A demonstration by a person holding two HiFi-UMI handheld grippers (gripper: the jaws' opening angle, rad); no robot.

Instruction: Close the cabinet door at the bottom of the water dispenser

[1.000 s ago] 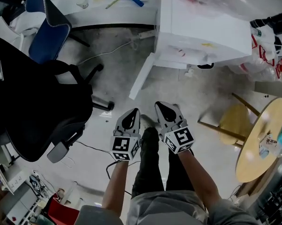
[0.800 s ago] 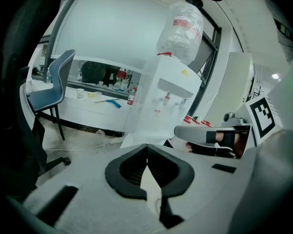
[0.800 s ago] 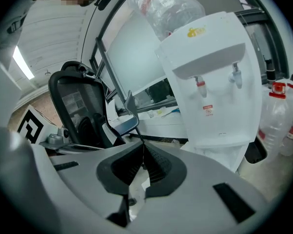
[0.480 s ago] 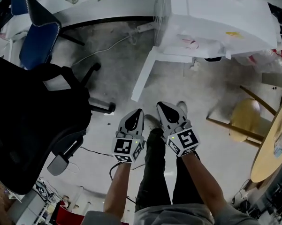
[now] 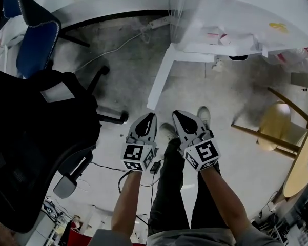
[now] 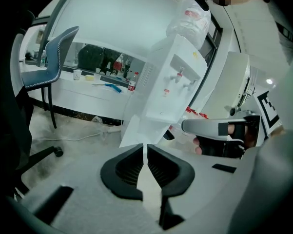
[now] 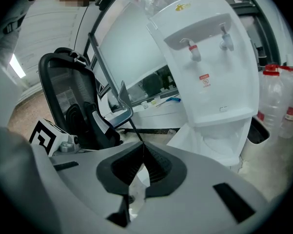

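The white water dispenser [image 5: 235,19] stands at the top right of the head view. Its bottom cabinet door [image 5: 161,78] is swung open and sticks out over the floor toward me. My left gripper [image 5: 149,117] and right gripper [image 5: 178,114] hang side by side above my shoes, short of the door, both shut and holding nothing. In the left gripper view the shut gripper [image 6: 145,145] points at the door's edge [image 6: 136,130] below the dispenser [image 6: 178,82]. The right gripper view shows its gripper [image 7: 143,144] shut, with the door [image 7: 190,133] and the open compartment [image 7: 224,140] ahead.
A black office chair [image 5: 36,137] fills the left side, with a blue chair [image 5: 36,40] behind it. To the right are a wooden stool [image 5: 276,127] and a round table [image 5: 305,158]. Water bottles [image 7: 278,101] stand beside the dispenser. A cable [image 5: 113,53] lies on the floor.
Both grippers have sunk lower, still side by side and shut. The dispenser and its open door have slid upward in the head view.
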